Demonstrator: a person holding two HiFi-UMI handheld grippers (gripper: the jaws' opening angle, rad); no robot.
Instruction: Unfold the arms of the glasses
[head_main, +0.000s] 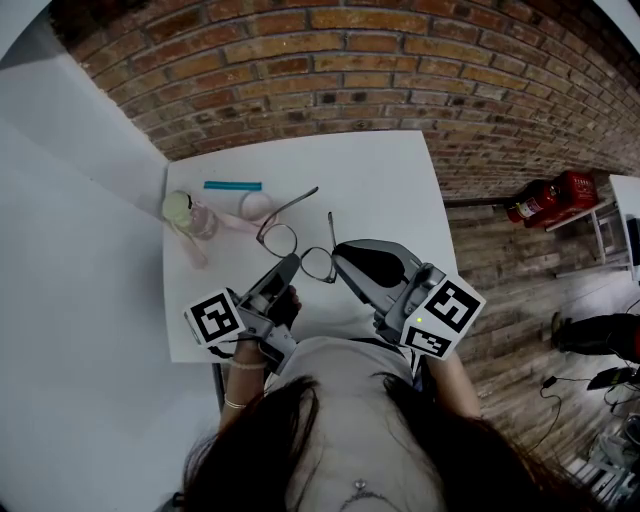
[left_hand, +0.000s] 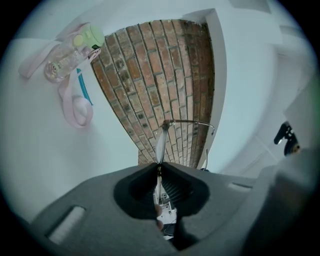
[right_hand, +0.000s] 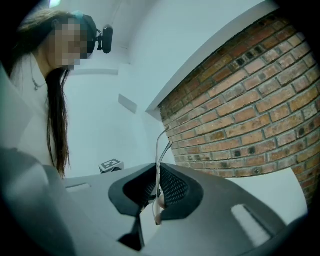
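While pinched shut on the lens rims (left claw (left_hand: 159, 167) on one, right claw (right_hand: 158, 172) on the other), looks like bracing the glasses (head_main: 279, 241) over the tabletop (head_main: 390, 190) so the arms can swing. Seemingly splayed already. Can't make out hinges, or whether touching down. Pink bottle (head_main: 190, 215) well behind.

There is one pair of glasses (head_main: 298, 250), and there are two grippers, the left gripper (head_main: 291, 264) and the right gripper (head_main: 339, 259), with two marker cubes (head_main: 217, 318), one on each. On the one white table (head_main: 385, 185) I count also one small bottle (head_main: 190, 215) with a green cap, one blue stick (head_main: 232, 185) and one pink round thing (head_main: 256, 205).
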